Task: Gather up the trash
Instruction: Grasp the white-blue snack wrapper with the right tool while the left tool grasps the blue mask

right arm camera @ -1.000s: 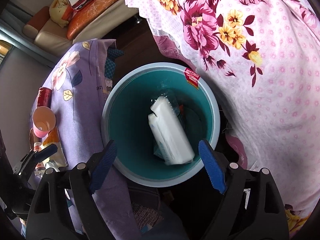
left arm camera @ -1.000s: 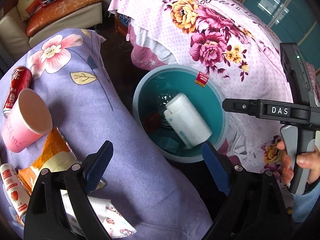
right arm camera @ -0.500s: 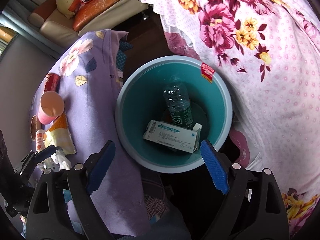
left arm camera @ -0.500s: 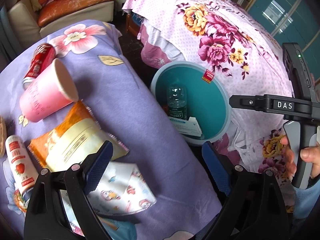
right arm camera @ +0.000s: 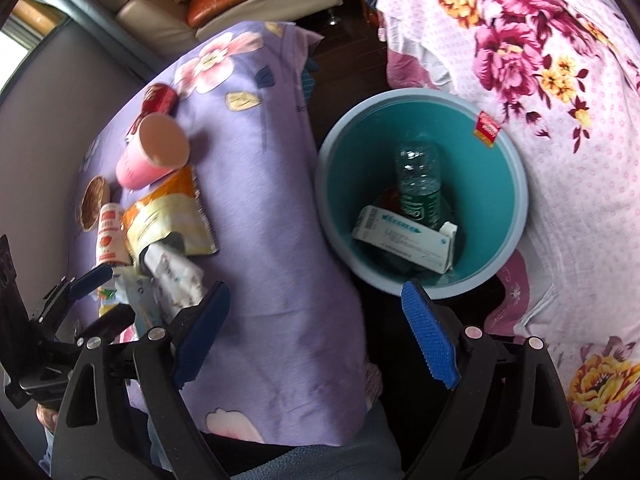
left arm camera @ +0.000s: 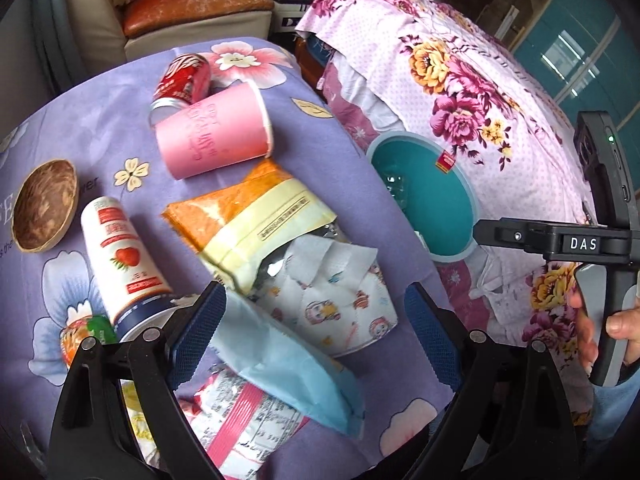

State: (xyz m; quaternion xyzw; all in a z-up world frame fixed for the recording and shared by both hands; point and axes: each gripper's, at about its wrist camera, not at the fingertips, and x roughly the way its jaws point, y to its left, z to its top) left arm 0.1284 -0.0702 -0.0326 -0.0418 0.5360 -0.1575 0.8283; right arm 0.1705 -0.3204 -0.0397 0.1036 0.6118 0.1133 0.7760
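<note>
The teal bin (right arm camera: 508, 184) stands on the floor between the purple-covered desk (left arm camera: 120, 92) and the flowered bed (right arm camera: 560, 60), with a clear bottle (right arm camera: 418, 184) and a white box (right arm camera: 404, 238) in it. On the desk beside the bin lie a pink cup (left arm camera: 214, 130), red can (left arm camera: 182, 78), orange pouch (left arm camera: 244, 220) and printed tissue (left arm camera: 332, 304). The left gripper (left arm camera: 314, 330) hangs above the tissue, fingers wide apart and empty. The right gripper (right arm camera: 316, 330) has just been widening, nothing between its fingers.
</note>
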